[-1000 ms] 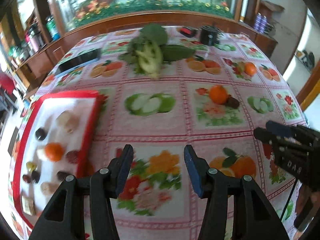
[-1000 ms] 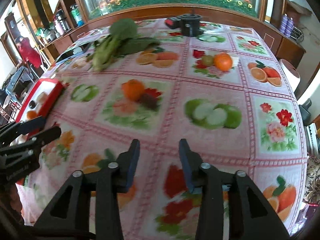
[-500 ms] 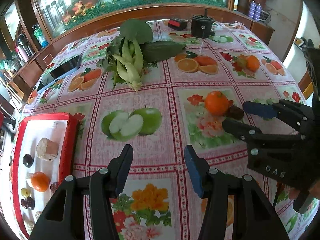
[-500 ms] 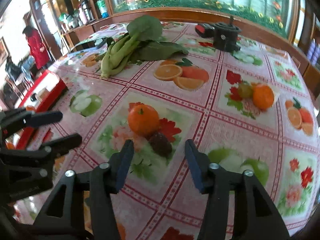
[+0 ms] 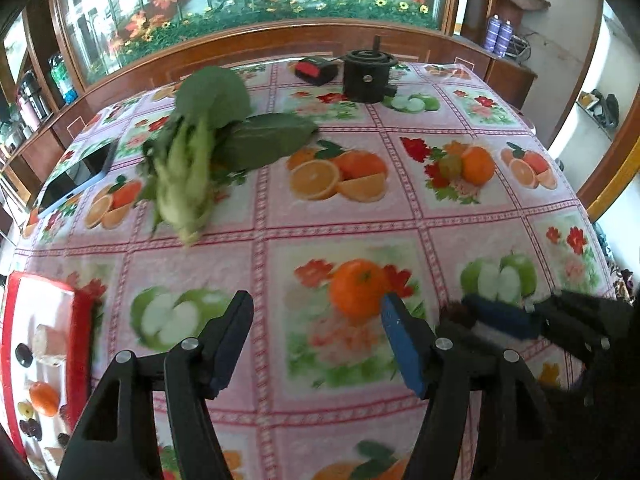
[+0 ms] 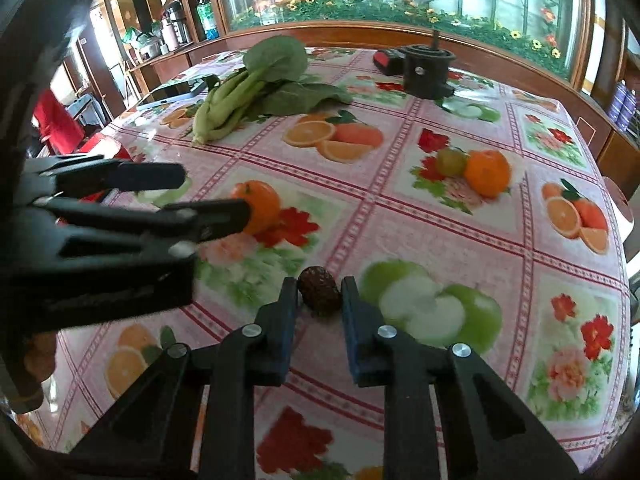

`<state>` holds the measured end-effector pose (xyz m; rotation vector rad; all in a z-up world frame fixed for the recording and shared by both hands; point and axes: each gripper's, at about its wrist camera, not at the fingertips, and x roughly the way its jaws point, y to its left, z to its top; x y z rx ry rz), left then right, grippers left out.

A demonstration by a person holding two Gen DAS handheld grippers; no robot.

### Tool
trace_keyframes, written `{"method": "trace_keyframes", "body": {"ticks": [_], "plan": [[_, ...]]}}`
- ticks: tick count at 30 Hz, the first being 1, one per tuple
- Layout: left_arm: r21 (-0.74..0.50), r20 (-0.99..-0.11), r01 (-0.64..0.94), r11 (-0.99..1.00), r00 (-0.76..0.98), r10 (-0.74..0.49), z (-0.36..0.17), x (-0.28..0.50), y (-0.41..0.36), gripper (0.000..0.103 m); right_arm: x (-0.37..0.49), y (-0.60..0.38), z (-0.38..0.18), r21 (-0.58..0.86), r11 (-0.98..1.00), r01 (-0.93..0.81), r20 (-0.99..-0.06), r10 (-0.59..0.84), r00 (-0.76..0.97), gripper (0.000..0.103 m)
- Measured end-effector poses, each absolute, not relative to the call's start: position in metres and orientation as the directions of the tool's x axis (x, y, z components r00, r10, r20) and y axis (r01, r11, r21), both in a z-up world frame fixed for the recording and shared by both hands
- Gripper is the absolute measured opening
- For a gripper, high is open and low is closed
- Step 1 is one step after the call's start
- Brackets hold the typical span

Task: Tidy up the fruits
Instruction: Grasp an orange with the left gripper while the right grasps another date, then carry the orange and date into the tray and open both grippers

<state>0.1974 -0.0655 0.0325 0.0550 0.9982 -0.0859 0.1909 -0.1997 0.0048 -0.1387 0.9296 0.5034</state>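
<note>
Now the right gripper has moved in, its fingers around the dark fruit, maybe touching. Left gripper stays wide apart. No readable writing.

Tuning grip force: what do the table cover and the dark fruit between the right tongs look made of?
Table cover: looks like glossy vinyl or oilcloth; window glare shows on the printed fruit squares. Dark fruit: real, matte, wrinkled reddish-brown skin, possibly a dried date. Right tongs: black, likely plastic, with blue pads, material unclear.

Dining room in daylight

Daylight is streaming through a flower-painted glass panel behind the table; wooden shelving is standing at left, a white wall at right.
</note>
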Motion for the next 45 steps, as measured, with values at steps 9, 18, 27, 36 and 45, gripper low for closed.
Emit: {"method": "trace_keyframes", "body": {"ticks": [9,18,27,36,45], "plan": [[0.022,-0.851,0.038,0.999,0.526,-0.001,0.013,0.219,-0.08,0.065,0.189,-0.21,0.004,0.128,0.883,-0.451,-0.786,0.368,0.496,0.023],[-0.003,-0.842,0.073,0.997,0.537,-0.042,0.016,0.207,-0.081,0.032,0.181,-0.206,0.005,0.124,0.897,-0.424,-0.783,0.351,0.513,0.023],[-0.007,-0.835,0.088,0.996,0.547,-0.054,0.02,0.155,-0.065,0.032,0.156,-0.194,0.009,0.123,0.908,-0.401,-0.786,0.336,0.519,0.023],[-0.032,-0.841,0.045,0.998,0.538,-0.051,0.014,0.102,-0.034,0.032,0.114,-0.162,0.013,0.134,0.908,-0.396,-0.793,0.338,0.507,0.023],[-0.099,-0.85,-0.019,0.995,0.522,-0.074,0.016,0.077,0.004,0.032,0.089,-0.129,0.022,0.137,0.909,-0.393,-0.799,0.336,0.498,0.024]]}}
